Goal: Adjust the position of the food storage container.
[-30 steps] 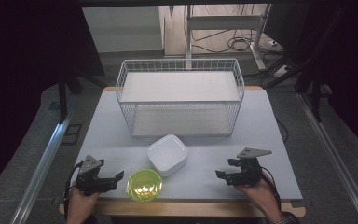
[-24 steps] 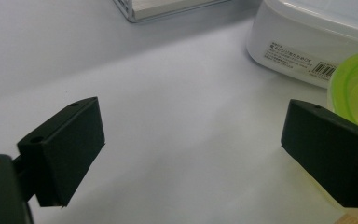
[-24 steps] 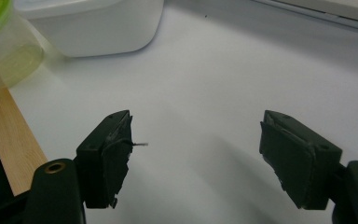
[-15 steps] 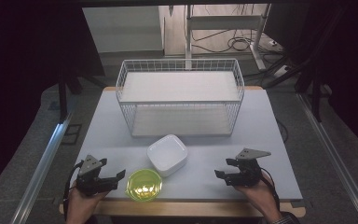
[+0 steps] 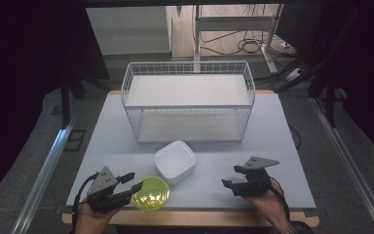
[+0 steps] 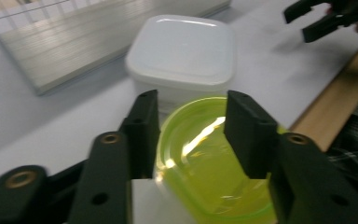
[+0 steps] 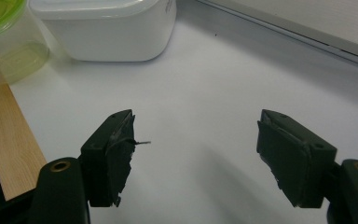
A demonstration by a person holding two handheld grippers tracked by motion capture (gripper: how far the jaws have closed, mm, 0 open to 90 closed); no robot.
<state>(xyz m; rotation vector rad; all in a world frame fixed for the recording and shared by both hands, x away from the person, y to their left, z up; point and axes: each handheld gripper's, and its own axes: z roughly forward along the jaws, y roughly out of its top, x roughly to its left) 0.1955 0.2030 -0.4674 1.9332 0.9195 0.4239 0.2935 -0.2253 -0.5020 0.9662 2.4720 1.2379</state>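
Observation:
A round clear container with a yellow-green lid (image 5: 151, 192) stands near the table's front edge, left of centre. My left gripper (image 5: 132, 182) hovers at its left rim. In the left gripper view the lid (image 6: 214, 177) lies under and between the two jaws of this gripper (image 6: 191, 112). The jaws have just been closing and stand partly closed, and nothing is pinched between them. A white square lidded box (image 5: 174, 161) (image 6: 182, 51) sits just behind the green container. My right gripper (image 5: 231, 176) (image 7: 196, 154) rests open over bare table at the front right.
A white wire basket (image 5: 187, 106) stands at the back middle of the grey-white table top (image 5: 272, 146). A wooden strip (image 7: 4, 140) runs along the front edge. The right gripper view has the white box (image 7: 102, 28) and green container (image 7: 2, 42) at its top left.
My left gripper has risen and shifted right, closer over the green container, and its jaws have narrowed. The container, the white box and the right gripper have stayed put.

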